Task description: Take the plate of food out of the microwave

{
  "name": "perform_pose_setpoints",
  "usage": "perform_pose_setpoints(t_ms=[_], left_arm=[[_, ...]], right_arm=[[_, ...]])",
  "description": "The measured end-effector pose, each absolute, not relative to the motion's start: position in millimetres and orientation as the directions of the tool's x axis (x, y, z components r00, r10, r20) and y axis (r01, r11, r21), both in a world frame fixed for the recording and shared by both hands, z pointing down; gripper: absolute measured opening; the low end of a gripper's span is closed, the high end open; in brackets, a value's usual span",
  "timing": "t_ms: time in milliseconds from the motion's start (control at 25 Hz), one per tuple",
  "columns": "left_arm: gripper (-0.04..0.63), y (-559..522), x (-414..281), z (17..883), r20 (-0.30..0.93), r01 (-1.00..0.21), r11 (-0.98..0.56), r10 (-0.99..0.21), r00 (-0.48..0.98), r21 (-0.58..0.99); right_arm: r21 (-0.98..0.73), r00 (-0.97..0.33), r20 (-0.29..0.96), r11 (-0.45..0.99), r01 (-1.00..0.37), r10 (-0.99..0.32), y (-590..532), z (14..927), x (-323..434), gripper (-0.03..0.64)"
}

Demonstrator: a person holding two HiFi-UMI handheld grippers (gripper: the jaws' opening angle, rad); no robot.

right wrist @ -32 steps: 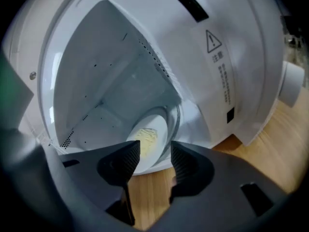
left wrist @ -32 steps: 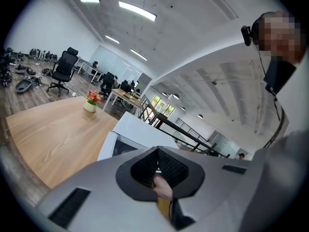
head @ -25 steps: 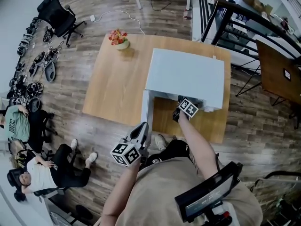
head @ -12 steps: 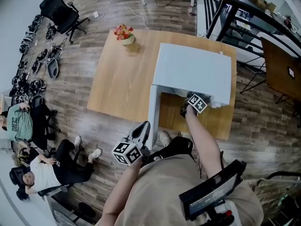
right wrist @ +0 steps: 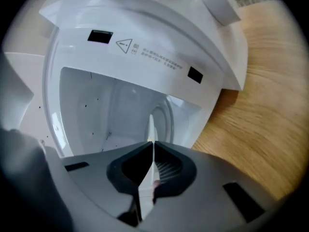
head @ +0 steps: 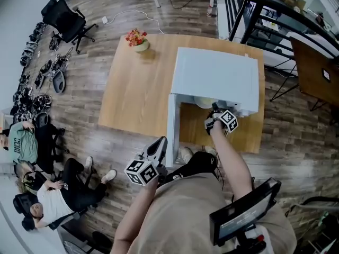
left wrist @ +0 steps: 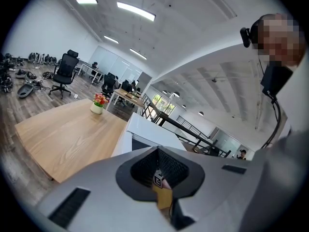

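A white microwave [head: 217, 75] stands on the wooden table [head: 135, 89] with its door [head: 172, 128] swung open to the left. My right gripper [head: 214, 110] is at the oven's mouth, shut on the rim of a pale plate [head: 203, 102] that pokes out from under the oven's top edge. In the right gripper view the plate rim [right wrist: 151, 127] shows edge-on as a thin white line clamped in my right gripper [right wrist: 152, 146], with the white cavity [right wrist: 111, 110] behind. No food is visible. My left gripper [head: 160, 143] hangs shut and empty near my body; in its own view the left gripper [left wrist: 158, 153] points toward the table.
A small pot of flowers [head: 136, 40] sits at the table's far left corner. People sit on the floor [head: 47, 194] at the left, near an office chair [head: 66, 17] and scattered gear. A black railing [head: 265, 20] and dark desk [head: 312, 73] stand at the right.
My right gripper has closed its jaws at the microwave mouth. The pale plate edge now shows more clearly in front of the oven. My left gripper has stayed put.
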State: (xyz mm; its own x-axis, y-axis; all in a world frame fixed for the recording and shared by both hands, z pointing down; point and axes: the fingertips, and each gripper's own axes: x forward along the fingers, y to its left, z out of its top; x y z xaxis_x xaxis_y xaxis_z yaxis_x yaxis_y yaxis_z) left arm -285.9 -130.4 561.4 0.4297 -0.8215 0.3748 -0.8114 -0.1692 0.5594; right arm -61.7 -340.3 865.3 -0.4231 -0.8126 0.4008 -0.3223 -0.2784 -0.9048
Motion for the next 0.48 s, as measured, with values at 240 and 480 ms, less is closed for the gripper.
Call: perform_pose_setpoints(t_ms=[240, 480], left_arm=[[0.006, -129.8, -280.8, 565.6, 0.372, -0.811, -0.161, -0.827, 0.422, 0.562], [0.006, -135.5, -267.7, 561.7, 0.362, -0.814, -0.135, -0.846, 0.392, 0.566]], right_arm=[[-0.944, -0.474, 0.328, -0.264, -0.198, -0.818, -313.2, 852.9, -58.4, 0.015], [-0.963, -0.636, 0.269, -0.211, -0.168, -0.723, -271.6, 819.2, -53.7, 0.015]])
